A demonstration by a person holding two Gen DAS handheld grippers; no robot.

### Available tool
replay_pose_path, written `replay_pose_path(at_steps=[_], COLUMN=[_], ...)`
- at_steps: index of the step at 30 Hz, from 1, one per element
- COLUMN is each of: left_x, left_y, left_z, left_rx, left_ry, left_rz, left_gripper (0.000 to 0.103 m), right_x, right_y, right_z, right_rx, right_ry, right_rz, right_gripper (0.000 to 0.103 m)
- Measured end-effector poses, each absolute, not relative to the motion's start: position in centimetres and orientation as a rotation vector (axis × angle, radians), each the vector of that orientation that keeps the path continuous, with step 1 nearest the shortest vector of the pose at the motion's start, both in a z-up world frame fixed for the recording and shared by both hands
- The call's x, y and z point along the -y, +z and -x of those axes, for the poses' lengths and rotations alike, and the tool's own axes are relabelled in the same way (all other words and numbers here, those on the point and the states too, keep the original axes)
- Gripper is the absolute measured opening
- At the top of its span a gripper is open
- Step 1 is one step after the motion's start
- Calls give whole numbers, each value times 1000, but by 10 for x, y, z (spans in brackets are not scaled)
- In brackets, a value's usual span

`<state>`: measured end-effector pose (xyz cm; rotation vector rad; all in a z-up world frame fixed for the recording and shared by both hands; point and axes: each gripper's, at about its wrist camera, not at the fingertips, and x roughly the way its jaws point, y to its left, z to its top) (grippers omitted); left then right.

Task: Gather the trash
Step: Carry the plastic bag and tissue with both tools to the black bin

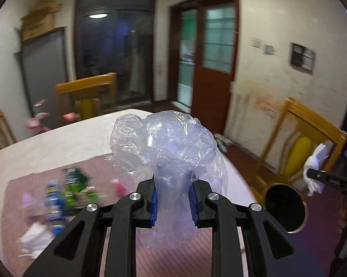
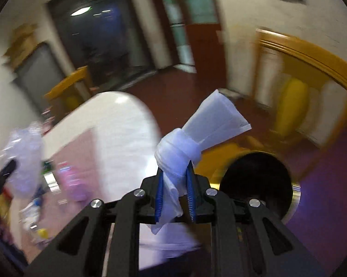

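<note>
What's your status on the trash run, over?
Left gripper shut on clear plastic bag. Right gripper shut on knotted white tissue. Bin open, nothing blocking.

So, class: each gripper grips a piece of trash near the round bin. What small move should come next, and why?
Probably carry the right gripper over the bin's dark opening before letting go. It is clamped on the knotted white tissue, the bin lies just right of it, and the left gripper also grips its clear plastic bag.
</note>
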<state>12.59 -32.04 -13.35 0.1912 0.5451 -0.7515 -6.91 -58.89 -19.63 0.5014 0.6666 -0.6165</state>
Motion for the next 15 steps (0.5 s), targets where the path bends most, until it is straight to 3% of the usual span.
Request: replay_pose_path(at_steps=[9,15], left_x=[393,410], left_y=[-153,-163], left_z=[-82,-76], left_rx=[-564,-580], left_ry=[-902,-919], left_rz=[-266,-292], left_gripper=[21,21], right_x=[672,686], right_y=[-286,-316], right_z=[120,114], right_rx=[-768,-813], right_ry=[-841,-854], right_rz=[-687,-702], right_gripper=[18,20])
